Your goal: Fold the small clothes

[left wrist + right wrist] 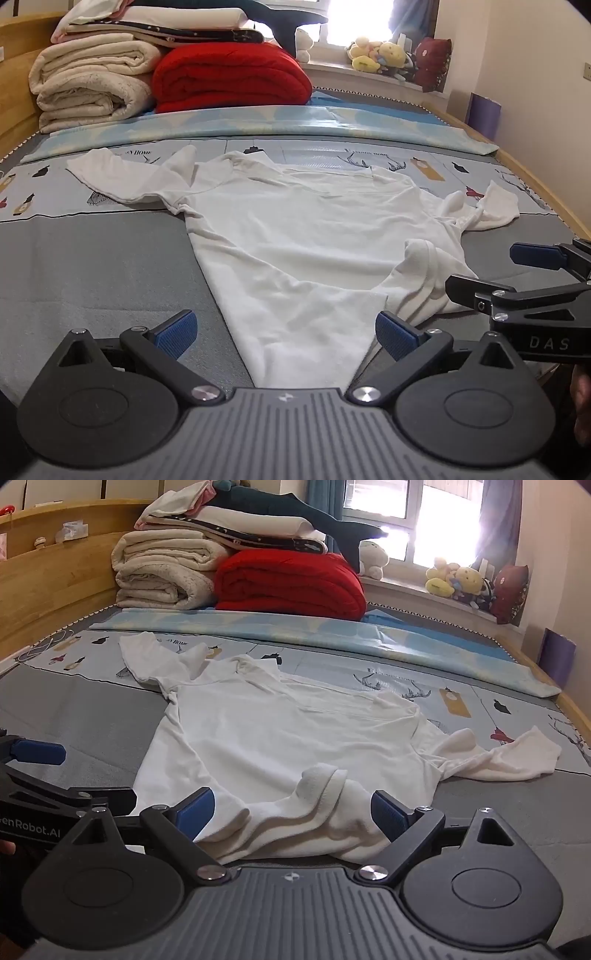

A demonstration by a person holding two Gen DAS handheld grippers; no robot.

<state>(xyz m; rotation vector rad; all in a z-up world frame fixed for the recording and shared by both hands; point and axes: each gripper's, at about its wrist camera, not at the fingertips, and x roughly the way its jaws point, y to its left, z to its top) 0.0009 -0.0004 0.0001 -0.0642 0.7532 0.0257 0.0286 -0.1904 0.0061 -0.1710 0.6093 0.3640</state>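
A white T-shirt (295, 229) lies spread on the bed, its sleeves out to the far left and the right. In the left wrist view my left gripper (286, 334) stands open over the shirt's near pointed corner, which lies between the blue pads (175, 334) without being pinched. The right gripper (480, 267) shows at the right edge, beside a bunched fold of the shirt. In the right wrist view the right gripper (291, 812) is open around that bunched, rolled-up edge of the T-shirt (277, 731). The left gripper (99, 775) sits at the far left.
Folded cream blankets (88, 85) and a red blanket (229, 77) are stacked at the far end of the bed, behind a light blue folded sheet (258, 122). A wooden bed frame (48, 590) runs along the left. Plush toys (458, 579) sit on the window sill.
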